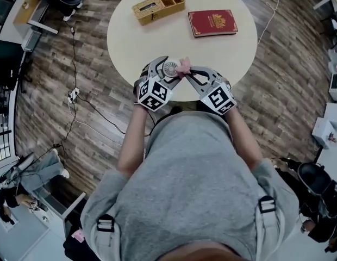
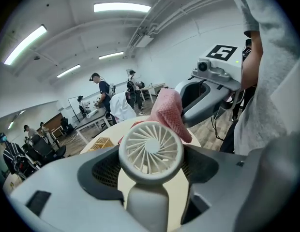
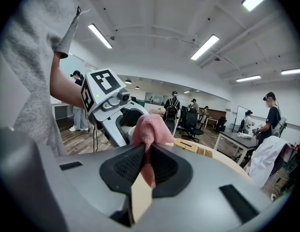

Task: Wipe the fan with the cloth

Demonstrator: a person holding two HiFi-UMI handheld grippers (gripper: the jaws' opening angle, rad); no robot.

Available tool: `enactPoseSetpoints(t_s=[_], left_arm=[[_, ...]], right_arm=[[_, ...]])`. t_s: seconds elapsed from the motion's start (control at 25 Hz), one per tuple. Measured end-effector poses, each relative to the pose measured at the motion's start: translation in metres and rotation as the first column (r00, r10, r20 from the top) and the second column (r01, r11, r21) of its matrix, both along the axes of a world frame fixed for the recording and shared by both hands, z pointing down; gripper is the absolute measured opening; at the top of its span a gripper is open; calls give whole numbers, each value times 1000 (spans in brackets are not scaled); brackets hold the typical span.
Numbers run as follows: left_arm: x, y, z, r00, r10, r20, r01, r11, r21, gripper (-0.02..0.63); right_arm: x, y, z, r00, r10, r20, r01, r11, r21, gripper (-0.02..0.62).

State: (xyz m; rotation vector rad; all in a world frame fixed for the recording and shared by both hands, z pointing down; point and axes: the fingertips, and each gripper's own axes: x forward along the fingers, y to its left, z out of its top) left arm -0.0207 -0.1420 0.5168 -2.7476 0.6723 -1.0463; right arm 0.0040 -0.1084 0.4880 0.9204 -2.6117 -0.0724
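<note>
A small white hand fan [image 2: 151,151] with a round grilled head stands upright between the jaws of my left gripper [image 2: 151,178], which is shut on it. In the head view the fan [image 1: 171,68] shows above the near table edge, held by the left gripper [image 1: 164,75]. My right gripper [image 3: 144,166] is shut on a pink cloth [image 3: 149,132], bunched above its jaws. The cloth [image 2: 169,111] touches the fan's upper right rim. From the head camera the cloth [image 1: 184,65] sits just right of the fan, at the tip of the right gripper [image 1: 191,73].
A round cream table [image 1: 147,37] carries a wicker box [image 1: 157,6] and a red book [image 1: 212,22] at its far side. Cables [image 1: 76,99] lie on the wooden floor to the left. People, desks and chairs stand further off in the room.
</note>
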Motion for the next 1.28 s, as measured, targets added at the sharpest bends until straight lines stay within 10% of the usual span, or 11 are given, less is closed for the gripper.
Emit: enactPoseSetpoints(t_s=[0.76, 1.28], left_arm=[[40, 10, -11, 990, -144, 3, 144, 989, 20, 383], [63, 37, -15, 984, -173, -54, 173, 985, -6, 383]], right_arm=[[17, 36, -15, 971, -236, -30, 237, 970, 57, 40], [64, 27, -6, 983, -185, -4, 185, 981, 52, 40]])
